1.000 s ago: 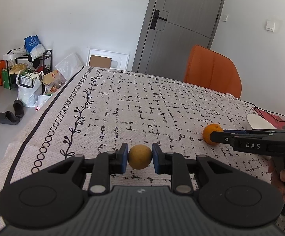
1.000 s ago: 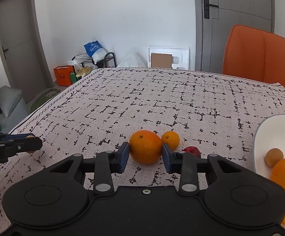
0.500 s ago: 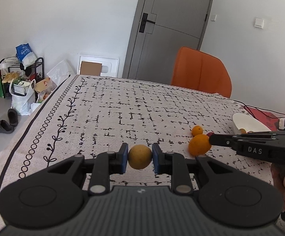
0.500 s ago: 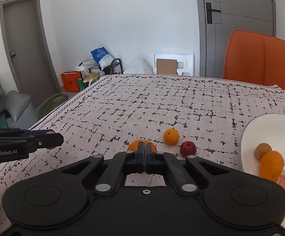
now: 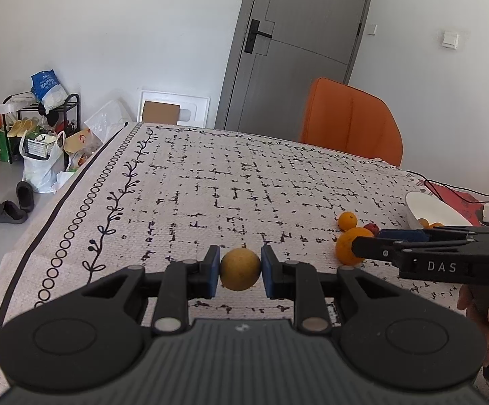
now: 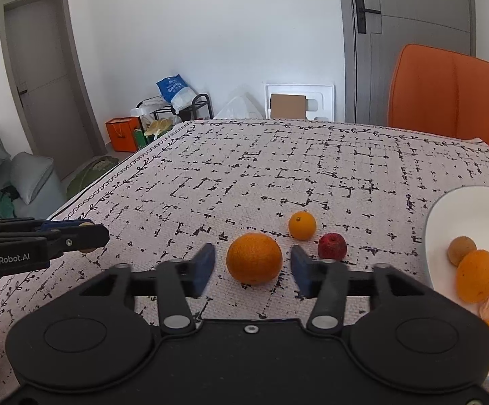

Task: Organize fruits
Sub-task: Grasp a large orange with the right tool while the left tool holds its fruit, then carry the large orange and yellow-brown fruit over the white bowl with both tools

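white plate [image 6: 446, 209] at the table's right edge already holds a few fruits: an orange, a small brown one and peeled segments, so sorting looks partly done. big orange [image 6: 254, 258] sits on the cloth between the spread-apart fingers of the right gripper [image 6: 253, 266], not gripped; small orange [image 6: 302, 225] and red fruit [image 6: 332, 246] wait just behind it. left gripper [image 5: 240, 270] is clamped on a small yellow-brown fruit [image 5: 240, 269], clear of the plate.
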